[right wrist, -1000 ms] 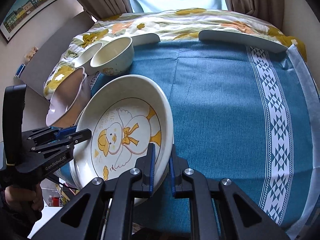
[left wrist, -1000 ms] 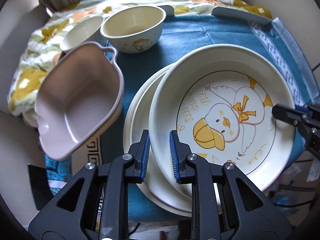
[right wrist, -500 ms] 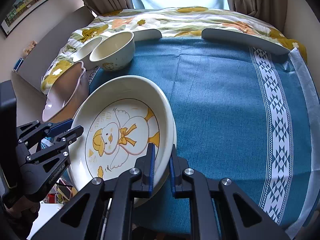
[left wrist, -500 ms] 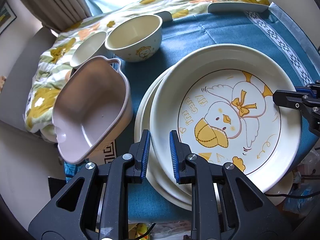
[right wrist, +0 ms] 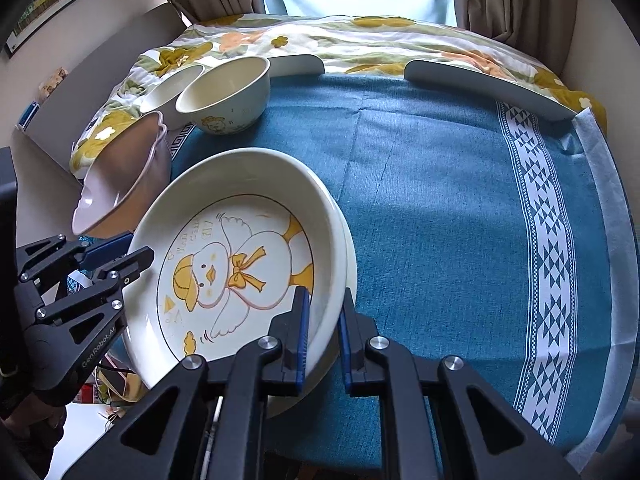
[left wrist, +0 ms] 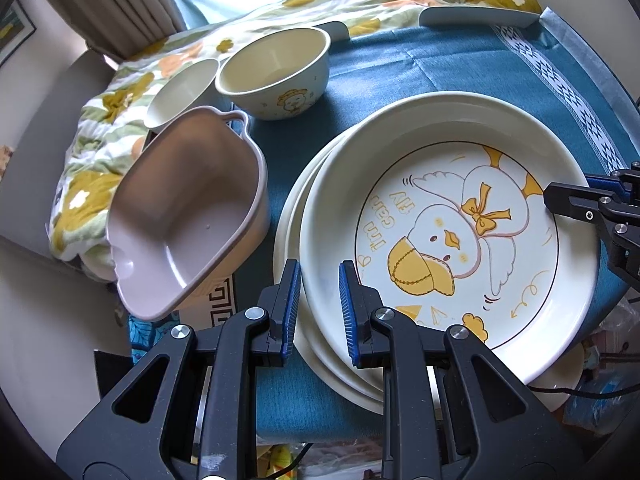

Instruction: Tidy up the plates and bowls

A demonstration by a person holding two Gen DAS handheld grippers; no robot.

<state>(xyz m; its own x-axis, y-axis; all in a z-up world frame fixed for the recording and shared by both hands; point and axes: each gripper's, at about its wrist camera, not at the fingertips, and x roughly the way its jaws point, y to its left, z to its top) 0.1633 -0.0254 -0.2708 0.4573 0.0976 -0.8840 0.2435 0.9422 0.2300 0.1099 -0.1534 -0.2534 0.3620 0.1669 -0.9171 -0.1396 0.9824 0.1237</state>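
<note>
A cream duck-print plate [left wrist: 448,216] rests on a stack of plain cream plates [left wrist: 296,216] at the table's near-left edge; it also shows in the right wrist view [right wrist: 240,264]. My left gripper [left wrist: 319,300] straddles the plate's near rim with a visible gap between its jaws. My right gripper [right wrist: 323,330] is open around the opposite rim, its jaws slightly apart from it. A pink handled dish [left wrist: 180,216] tilts to the left. A cream duck bowl [left wrist: 276,76] and a smaller bowl [left wrist: 182,92] stand behind.
A blue tablecloth [right wrist: 460,208] with a white patterned band covers the table. A floral quilt [right wrist: 360,40] lies behind, with two grey curved pieces [right wrist: 488,88] at the far edge. The pink dish overhangs the table's left edge.
The duck plate has come down onto the stack of plates. My right gripper's jaws have opened off its rim. The left gripper has drawn back slightly.
</note>
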